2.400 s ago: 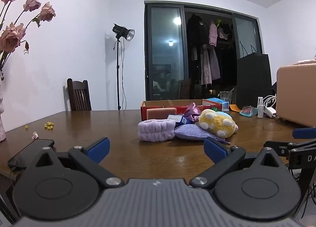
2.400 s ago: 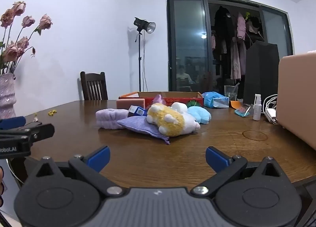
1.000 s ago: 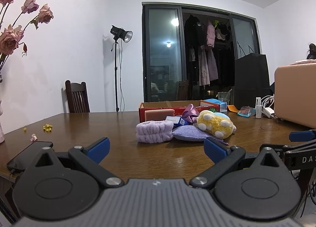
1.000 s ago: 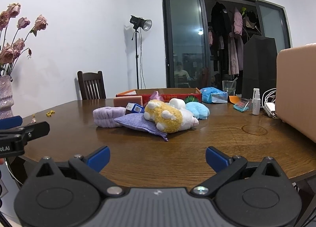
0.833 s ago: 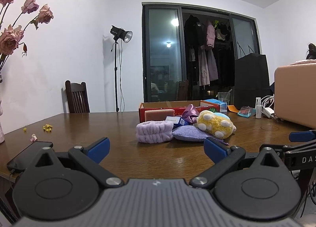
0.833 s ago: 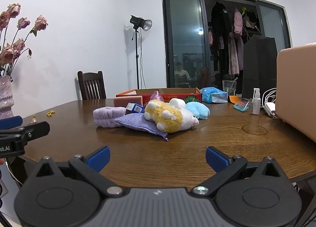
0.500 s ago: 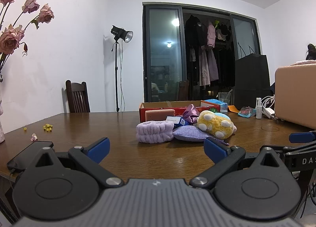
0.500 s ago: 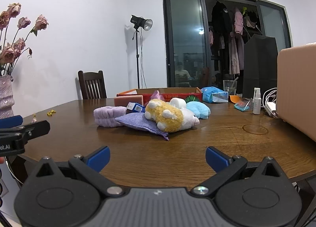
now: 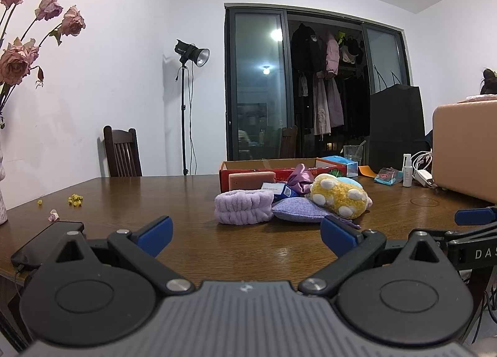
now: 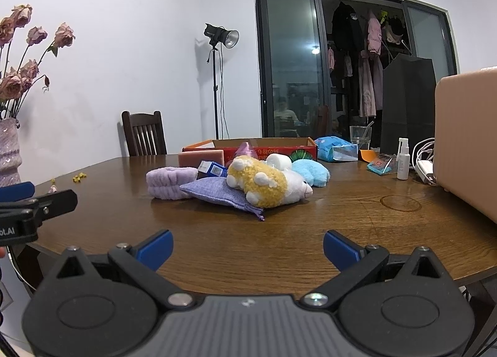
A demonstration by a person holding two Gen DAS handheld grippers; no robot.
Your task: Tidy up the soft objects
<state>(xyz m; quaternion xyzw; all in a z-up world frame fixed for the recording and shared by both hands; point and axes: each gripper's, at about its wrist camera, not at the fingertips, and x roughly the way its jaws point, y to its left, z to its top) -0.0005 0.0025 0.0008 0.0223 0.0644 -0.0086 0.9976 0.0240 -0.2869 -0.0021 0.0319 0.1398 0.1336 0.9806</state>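
With both the left tool [image 9: 245,234] and the right tool [image 10: 247,248] spread and empty at the near edge of the surface [image 10: 310,232], the yellow plush toy [image 10: 264,184] lying mid-surface atop the purple pouch [image 10: 217,191] is best approached low and pinched across its body.

Table [image 10: 357,232]: cluster of soft items at centre. Headband [image 10: 170,181] at the left end, touching the fabric pouch [image 10: 217,192] to its right. Plush toy [image 10: 267,184] lies on the pouch's right part. Small carton [image 10: 212,168] behind headband and pouch. Shallow cardboard box [image 10: 264,147] behind the cluster. Spray bottle [image 10: 403,159] and cables [image 10: 424,160] far right. Phone [image 9: 46,242] at the near left edge. Chair [image 10: 143,133] behind the table, left.
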